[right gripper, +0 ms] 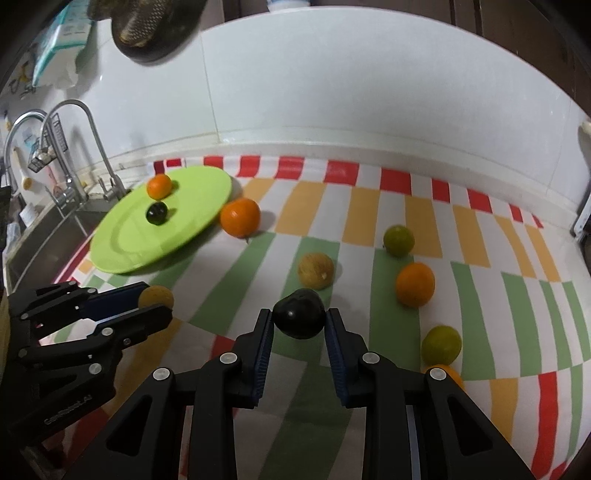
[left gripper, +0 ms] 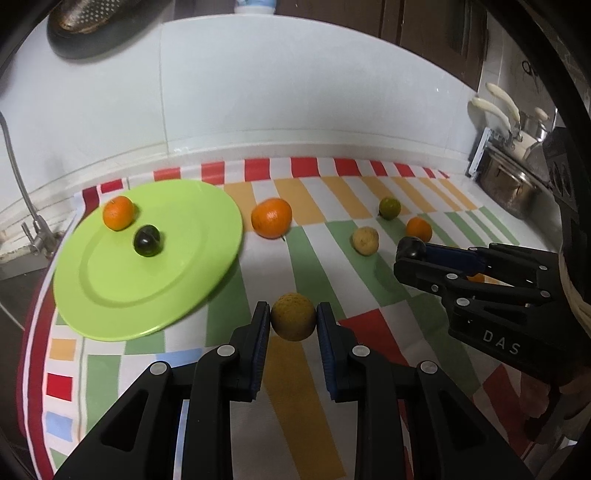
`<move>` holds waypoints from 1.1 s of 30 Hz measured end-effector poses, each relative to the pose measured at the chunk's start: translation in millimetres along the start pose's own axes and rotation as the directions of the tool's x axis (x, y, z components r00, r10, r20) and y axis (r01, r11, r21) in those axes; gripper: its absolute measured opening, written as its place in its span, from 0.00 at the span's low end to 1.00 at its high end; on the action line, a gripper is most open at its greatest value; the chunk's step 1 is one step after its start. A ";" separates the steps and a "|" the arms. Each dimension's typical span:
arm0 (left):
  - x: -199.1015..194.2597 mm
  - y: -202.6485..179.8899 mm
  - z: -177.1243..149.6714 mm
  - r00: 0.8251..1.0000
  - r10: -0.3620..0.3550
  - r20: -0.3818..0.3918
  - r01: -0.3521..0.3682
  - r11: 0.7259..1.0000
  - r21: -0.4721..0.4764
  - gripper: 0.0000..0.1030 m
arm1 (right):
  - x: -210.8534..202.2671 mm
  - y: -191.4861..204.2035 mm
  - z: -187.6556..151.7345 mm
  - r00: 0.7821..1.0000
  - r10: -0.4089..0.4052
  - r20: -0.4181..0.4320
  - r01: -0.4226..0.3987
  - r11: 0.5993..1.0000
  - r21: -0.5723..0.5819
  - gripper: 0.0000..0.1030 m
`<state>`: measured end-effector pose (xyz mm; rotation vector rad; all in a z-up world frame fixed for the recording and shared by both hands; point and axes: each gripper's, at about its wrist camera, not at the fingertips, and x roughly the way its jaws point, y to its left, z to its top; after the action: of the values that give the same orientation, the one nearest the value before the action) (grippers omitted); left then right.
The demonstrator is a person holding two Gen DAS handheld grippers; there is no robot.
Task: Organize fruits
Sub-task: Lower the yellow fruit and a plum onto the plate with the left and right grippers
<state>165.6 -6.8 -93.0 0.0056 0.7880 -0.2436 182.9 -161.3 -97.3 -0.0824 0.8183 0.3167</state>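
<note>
In the right wrist view, an orange fruit (right gripper: 448, 373) near the cloth's right edge is mostly hidden behind the right tongs (right gripper: 299, 325). The left tongs (right gripper: 159, 299) cover most of a yellowish fruit (right gripper: 157, 293). A pan (right gripper: 147, 33) on the wall is cut off by the top edge.

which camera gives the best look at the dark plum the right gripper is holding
The right wrist view: the round dark plum sits whole between the right gripper pads. The left wrist view shows it small and partly hidden at the gripper's tip.
</note>
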 end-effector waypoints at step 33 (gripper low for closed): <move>-60.9 64.1 13.7 0.968 0.193 0.159 -0.180 0.979 -0.096 0.25 | -26.9 82.4 55.0 0.977 0.157 0.146 -0.133 0.978 -0.159 0.29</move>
<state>148.0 67.2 -46.0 -0.0169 0.6243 -0.0324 179.0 -79.0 -36.0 -0.1352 0.6434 0.5165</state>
